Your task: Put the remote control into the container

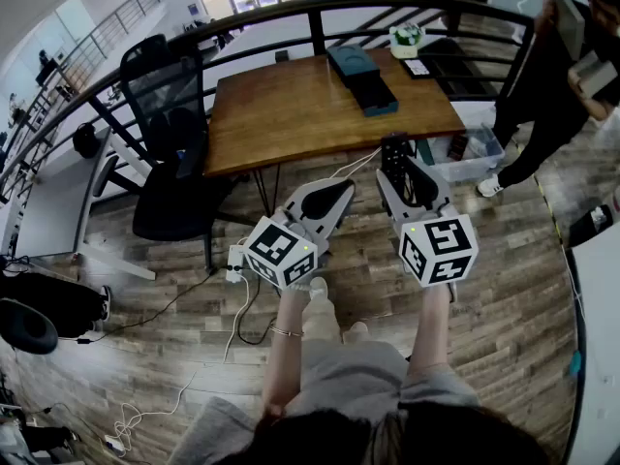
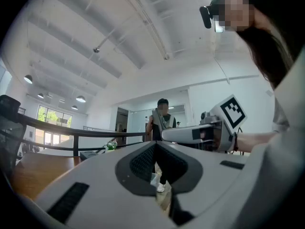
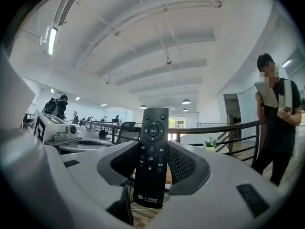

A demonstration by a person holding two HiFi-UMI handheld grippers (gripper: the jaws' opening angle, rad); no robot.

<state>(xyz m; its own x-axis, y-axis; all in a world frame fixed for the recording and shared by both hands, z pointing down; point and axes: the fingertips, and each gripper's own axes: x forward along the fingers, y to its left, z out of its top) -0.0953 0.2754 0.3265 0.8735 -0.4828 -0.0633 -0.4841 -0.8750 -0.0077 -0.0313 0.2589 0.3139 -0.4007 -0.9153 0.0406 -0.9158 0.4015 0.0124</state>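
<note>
A black remote control (image 3: 152, 156) stands upright between the jaws of my right gripper (image 3: 153, 149), its buttons facing the camera, and the jaws are shut on its sides. In the head view the right gripper (image 1: 399, 163) hovers over the floor just before the wooden table (image 1: 291, 114), with the remote (image 1: 394, 155) dark between its jaws. My left gripper (image 1: 341, 187) hangs beside it, tips together and empty; its own view (image 2: 155, 147) shows nothing held. A dark teal box (image 1: 363, 77) lies on the table. A clear plastic bin (image 1: 465, 153) sits on the floor under the table's right end.
A black office chair (image 1: 170, 143) stands left of the table. A curved black railing (image 1: 320, 13) runs behind it. A person (image 1: 552, 76) stands at the right. Cables and a power strip (image 1: 235, 260) lie on the wooden floor. A small plant pot (image 1: 407, 35) sits on the table's far corner.
</note>
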